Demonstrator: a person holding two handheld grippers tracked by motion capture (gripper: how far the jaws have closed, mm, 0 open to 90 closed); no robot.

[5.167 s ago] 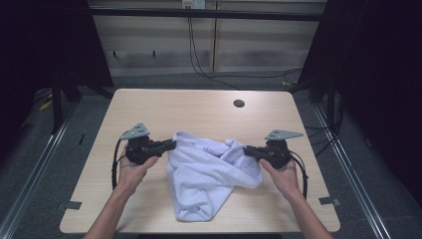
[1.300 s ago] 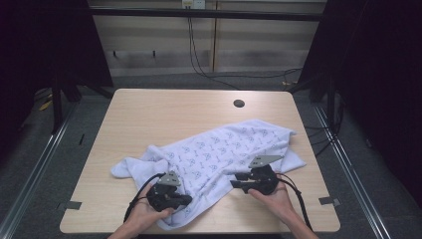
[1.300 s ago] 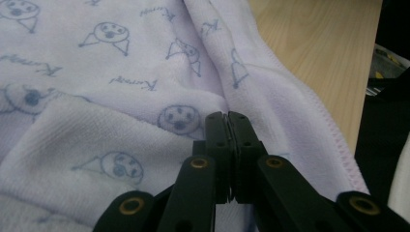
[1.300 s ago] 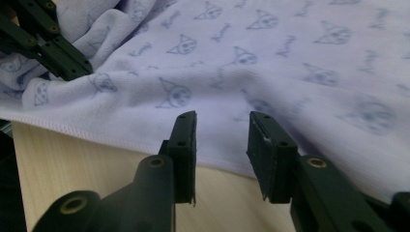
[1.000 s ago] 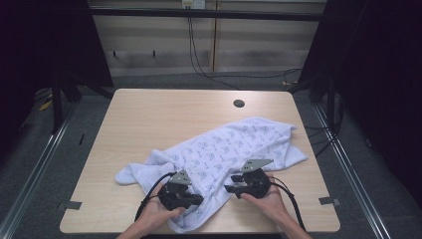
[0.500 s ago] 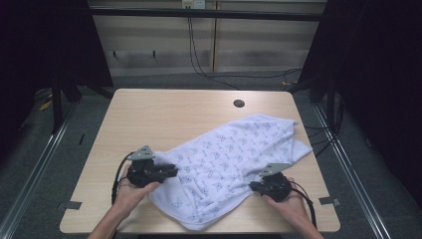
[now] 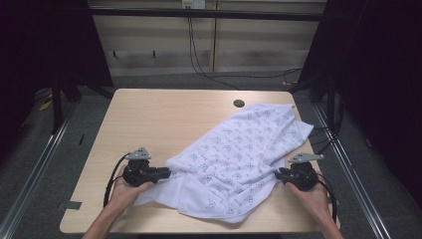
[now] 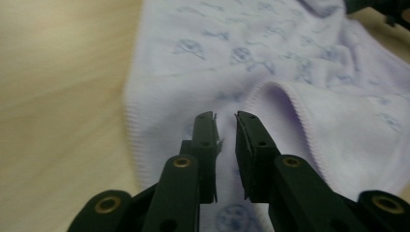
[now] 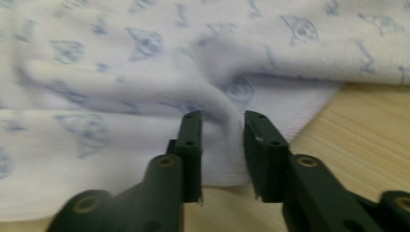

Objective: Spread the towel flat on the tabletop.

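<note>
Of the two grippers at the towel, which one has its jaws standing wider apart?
The right gripper: a fold of the white printed towel bulges in the gap between its jaws. The left gripper shows just a narrow slit above the cloth.

My left gripper [image 7: 164, 174] sits lower left of the high view, its jaws having just narrowed to a slim gap. My right gripper [image 7: 278, 175], lower right, has just widened its jaws. Both point inward.

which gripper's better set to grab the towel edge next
Right, probably. The right gripper already has a raised fold of the towel between its jaws, while the left gripper hovers over flat cloth with its jaws nearly together.
</note>
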